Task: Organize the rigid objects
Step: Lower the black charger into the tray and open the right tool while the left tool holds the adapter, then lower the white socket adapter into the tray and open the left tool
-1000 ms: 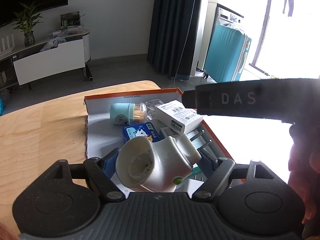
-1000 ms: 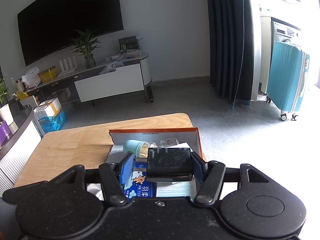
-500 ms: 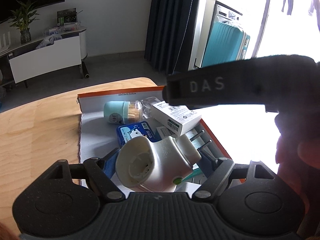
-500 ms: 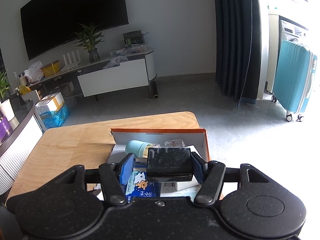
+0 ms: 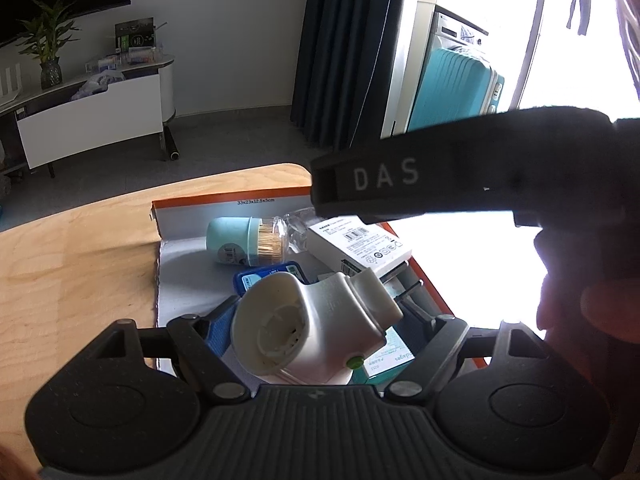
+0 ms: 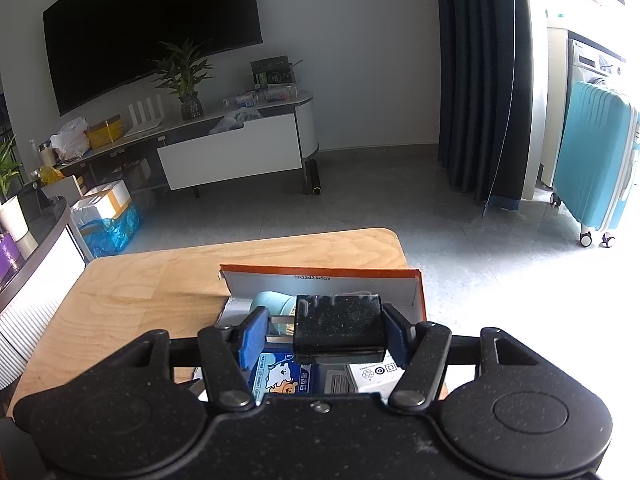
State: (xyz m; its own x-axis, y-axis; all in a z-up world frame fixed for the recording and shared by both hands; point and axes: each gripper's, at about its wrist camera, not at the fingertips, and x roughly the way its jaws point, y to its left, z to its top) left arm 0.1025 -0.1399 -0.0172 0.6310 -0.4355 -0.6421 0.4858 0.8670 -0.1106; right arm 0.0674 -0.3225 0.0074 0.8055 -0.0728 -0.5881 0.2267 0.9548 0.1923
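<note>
Orange-edged box (image 5: 424, 280) sits on the wooden table (image 5: 72, 264), holding a mint toothpick jar (image 5: 244, 242), a white carton (image 5: 356, 246) and a blue tin (image 5: 260, 278). Your left gripper (image 5: 316, 316) pinches a white plug-in device (image 5: 312, 328) above it; your right gripper (image 6: 324, 334) clamps a black block (image 6: 338, 330) over the box

Tongs (image 5: 316, 320) gripping white plug-in device (image 5: 316, 328), box (image 5: 192, 210)

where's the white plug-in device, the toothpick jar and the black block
white plug-in device (image 5: 320, 320), left wrist view, middle of its body
toothpick jar (image 5: 240, 242), left wrist view, pale blue side
black block (image 6: 338, 328), right wrist view, its facing side
</note>
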